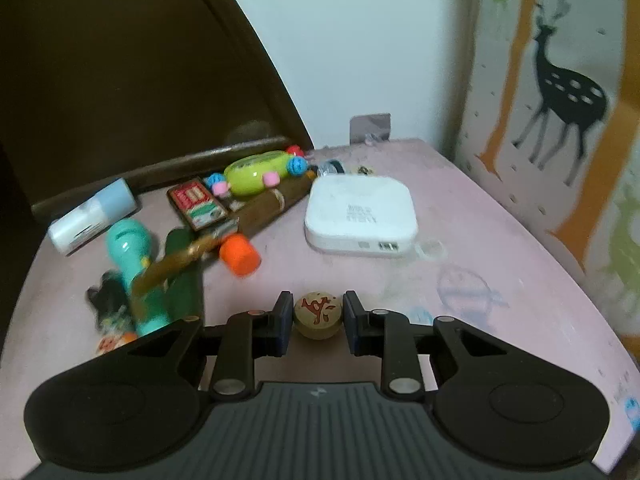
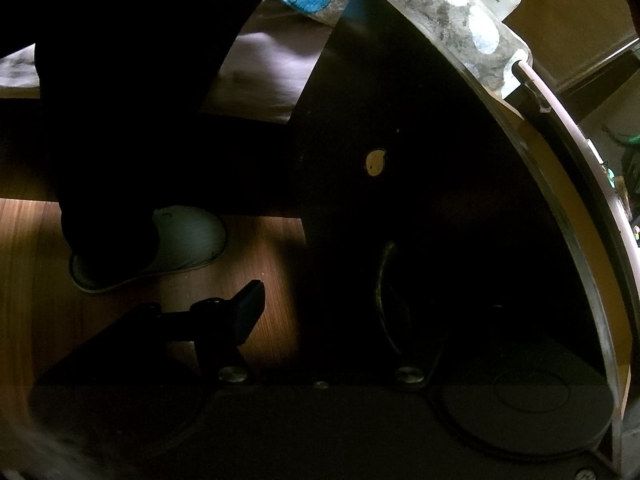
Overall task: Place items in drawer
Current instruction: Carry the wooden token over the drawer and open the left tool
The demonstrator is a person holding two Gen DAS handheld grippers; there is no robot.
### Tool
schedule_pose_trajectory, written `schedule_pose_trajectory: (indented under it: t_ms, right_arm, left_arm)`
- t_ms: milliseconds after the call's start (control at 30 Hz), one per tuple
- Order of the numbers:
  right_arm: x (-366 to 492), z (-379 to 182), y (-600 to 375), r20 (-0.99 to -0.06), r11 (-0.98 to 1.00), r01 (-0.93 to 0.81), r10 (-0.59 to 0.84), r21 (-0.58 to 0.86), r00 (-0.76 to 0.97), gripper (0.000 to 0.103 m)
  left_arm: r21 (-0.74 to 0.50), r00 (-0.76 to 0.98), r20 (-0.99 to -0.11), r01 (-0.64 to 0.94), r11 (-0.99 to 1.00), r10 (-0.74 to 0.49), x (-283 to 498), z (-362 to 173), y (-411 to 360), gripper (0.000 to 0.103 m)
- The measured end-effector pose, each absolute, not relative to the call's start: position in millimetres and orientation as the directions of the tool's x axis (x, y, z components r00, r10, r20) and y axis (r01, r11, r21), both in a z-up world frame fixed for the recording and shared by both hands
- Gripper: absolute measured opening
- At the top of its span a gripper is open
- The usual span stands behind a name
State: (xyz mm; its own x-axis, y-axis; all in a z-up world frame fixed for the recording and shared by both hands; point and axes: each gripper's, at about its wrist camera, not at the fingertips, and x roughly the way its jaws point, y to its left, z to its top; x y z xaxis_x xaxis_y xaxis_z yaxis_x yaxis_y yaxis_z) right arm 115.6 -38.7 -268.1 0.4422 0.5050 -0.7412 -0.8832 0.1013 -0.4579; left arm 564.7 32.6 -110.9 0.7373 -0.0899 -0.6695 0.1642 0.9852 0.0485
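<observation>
Ball [image 1: 317, 314]: small, round, cream-tan with a red-brown branching mark on its face; sits between the pads of the left tool [image 1: 316, 322], low centre of the left wrist view, over the pink table [image 1: 500, 240]. Pads bracket it at its widest line, left pad touching or nearly so, a sliver of gap at the right; not yet a firm pinch, by my reading. Judged light, rigid, smooth, so prone to roll or squirt out; hold across the equator, pads square. Clutter at 10 o'clock from the ball: orange cap [image 1: 239, 254], teal bottle [image 1: 134, 264]. White box [image 1: 360, 216] at 1 o'clock. Right tool [image 2: 320, 312]: dark view, left finger visible, right one lost in shadow beside a dark handle [image 2: 384, 296] on the cabinet front; spread or not, cannot tell.
</observation>
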Motion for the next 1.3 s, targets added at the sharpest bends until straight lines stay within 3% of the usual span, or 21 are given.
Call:
schedule_pose_trajectory:
  t_ms: [300, 933, 1300]
  right_arm:
    - [116, -268, -38, -0.745, 0.104, -0.884, 0.498, -0.456, 0.444, 0.066]
    - [115, -270, -34, -0.755, 0.107, -0.873, 0.459, -0.475, 0.468, 0.065]
    - [115, -270, -29, -0.766, 0.12, -0.867, 0.42, -0.484, 0.486, 0.063]
  left_arm:
    - [0.11, 0.699, -0.712, 0.204, 0.973, -0.066, 496, -88, 19, 0.025]
    - [0.116, 0.645, -0.759, 0.265, 0.957, -0.086, 392, -78, -1, 0.025]
    - [-0.004, 0.578, -0.8, 0.263, 0.965, -0.16, 340, -118, 2, 0.025]
